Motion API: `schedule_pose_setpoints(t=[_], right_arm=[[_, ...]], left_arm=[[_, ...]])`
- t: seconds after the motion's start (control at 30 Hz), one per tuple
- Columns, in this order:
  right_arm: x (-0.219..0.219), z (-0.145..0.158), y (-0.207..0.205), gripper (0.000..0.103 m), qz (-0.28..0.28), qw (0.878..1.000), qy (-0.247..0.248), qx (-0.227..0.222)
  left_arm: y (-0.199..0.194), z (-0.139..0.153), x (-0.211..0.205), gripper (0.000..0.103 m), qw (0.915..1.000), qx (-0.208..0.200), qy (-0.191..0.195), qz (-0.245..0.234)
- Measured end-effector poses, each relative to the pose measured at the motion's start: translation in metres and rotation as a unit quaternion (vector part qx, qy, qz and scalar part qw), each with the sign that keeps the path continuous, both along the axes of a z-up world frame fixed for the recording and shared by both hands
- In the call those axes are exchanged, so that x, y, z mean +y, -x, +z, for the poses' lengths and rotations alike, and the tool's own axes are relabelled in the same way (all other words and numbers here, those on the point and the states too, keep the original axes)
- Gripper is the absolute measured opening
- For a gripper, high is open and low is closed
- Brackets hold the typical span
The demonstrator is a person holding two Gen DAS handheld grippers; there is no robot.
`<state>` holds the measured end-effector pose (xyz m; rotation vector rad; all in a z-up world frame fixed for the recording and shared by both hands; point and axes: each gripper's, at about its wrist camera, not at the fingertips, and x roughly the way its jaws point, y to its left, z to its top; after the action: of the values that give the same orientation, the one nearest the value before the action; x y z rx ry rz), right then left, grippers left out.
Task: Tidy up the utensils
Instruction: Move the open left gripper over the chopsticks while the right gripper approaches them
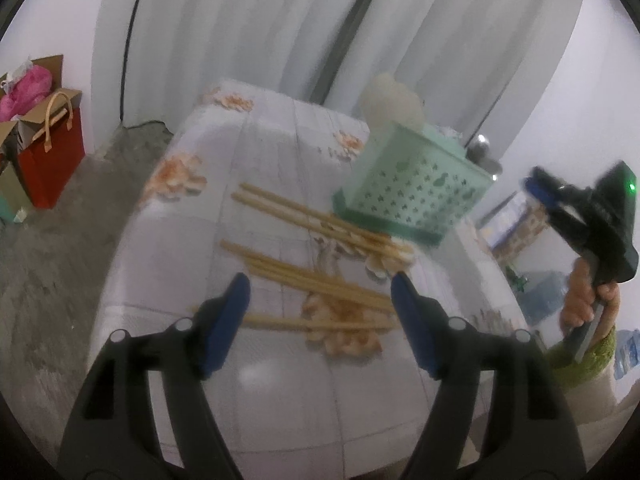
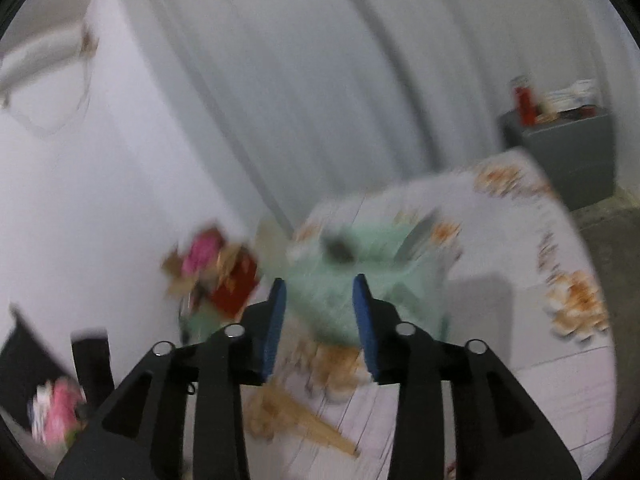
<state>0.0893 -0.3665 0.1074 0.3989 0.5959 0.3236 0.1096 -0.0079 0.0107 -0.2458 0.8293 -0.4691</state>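
Note:
Several wooden chopsticks [image 1: 316,276] lie in loose rows on the floral-clothed table [image 1: 256,152]. A mint green perforated utensil holder [image 1: 412,188] stands behind them at the right, with a metal spoon handle [image 1: 482,152] sticking out. My left gripper [image 1: 320,300] is open and empty, hovering over the nearest chopsticks. My right gripper [image 2: 320,312] is open and empty, held in the air off the table's right side; it also shows in the left wrist view [image 1: 548,188]. The right wrist view is blurred; the holder [image 2: 360,268] and some chopsticks [image 2: 304,420] show beyond its fingers.
A red paper bag [image 1: 52,160] and cardboard boxes stand on the concrete floor at the left. White curtains [image 1: 280,20] hang behind the table. A grey cabinet [image 2: 568,152] with items on it stands at the far right in the right wrist view.

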Motion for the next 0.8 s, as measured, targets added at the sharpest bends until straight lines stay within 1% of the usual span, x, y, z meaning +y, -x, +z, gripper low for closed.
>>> schedule_pose_setpoints(t=[0.03, 0.1, 0.13, 0.17, 0.2, 0.3, 0.33, 0.43, 0.53, 0.57, 0.63, 0.7, 0.8], right_arm=[[0.018, -0.011, -0.008, 0.037, 0.031, 0.999, 0.023, 0.024], [0.041, -0.03, -0.021, 0.038, 0.076, 0.994, 0.054, 0.05], [0.051, -0.038, -0.026, 0.038, 0.089, 0.992, 0.067, 0.058], [0.059, -0.046, -0.033, 0.038, 0.1, 0.989, 0.08, 0.068], [0.067, -0.057, -0.042, 0.038, 0.108, 0.986, 0.099, 0.081], [0.075, -0.076, -0.061, 0.038, 0.11, 0.979, 0.136, 0.104], [0.077, -0.083, -0.068, 0.038, 0.109, 0.976, 0.15, 0.111], [0.081, -0.092, -0.079, 0.038, 0.116, 0.971, 0.173, 0.117], [0.087, -0.101, -0.087, 0.038, 0.128, 0.966, 0.181, 0.13], [0.088, -0.104, -0.09, 0.038, 0.128, 0.965, 0.183, 0.135], [0.087, -0.114, -0.094, 0.038, 0.124, 0.965, 0.181, 0.146], [0.086, -0.115, -0.094, 0.038, 0.125, 0.966, 0.173, 0.144], [0.083, -0.113, -0.092, 0.038, 0.131, 0.967, 0.162, 0.147]], left_arm=[[0.002, -0.004, -0.003, 0.069, 1.0, 0.007, 0.001, -0.005], [0.004, -0.014, -0.01, 0.067, 0.9994, 0.029, 0.01, -0.016], [0.006, -0.018, -0.014, 0.066, 0.9989, 0.038, 0.016, -0.022], [0.007, -0.022, -0.016, 0.061, 0.9985, 0.044, 0.02, -0.026], [0.009, -0.026, -0.019, 0.057, 0.9979, 0.052, 0.023, -0.031], [0.014, -0.038, -0.029, 0.05, 0.9963, 0.067, 0.025, -0.048], [0.016, -0.041, -0.03, 0.049, 0.9959, 0.07, 0.025, -0.052], [0.017, -0.05, -0.033, 0.042, 0.9945, 0.082, 0.029, -0.059], [0.016, -0.056, -0.032, 0.035, 0.9935, 0.091, 0.032, -0.06], [0.015, -0.059, -0.031, 0.031, 0.9931, 0.096, 0.034, -0.057], [0.012, -0.063, -0.029, 0.027, 0.9922, 0.109, 0.037, -0.048], [0.009, -0.067, -0.024, 0.021, 0.9907, 0.121, 0.048, -0.038], [0.004, -0.071, -0.017, 0.02, 0.9887, 0.132, 0.068, -0.024]])
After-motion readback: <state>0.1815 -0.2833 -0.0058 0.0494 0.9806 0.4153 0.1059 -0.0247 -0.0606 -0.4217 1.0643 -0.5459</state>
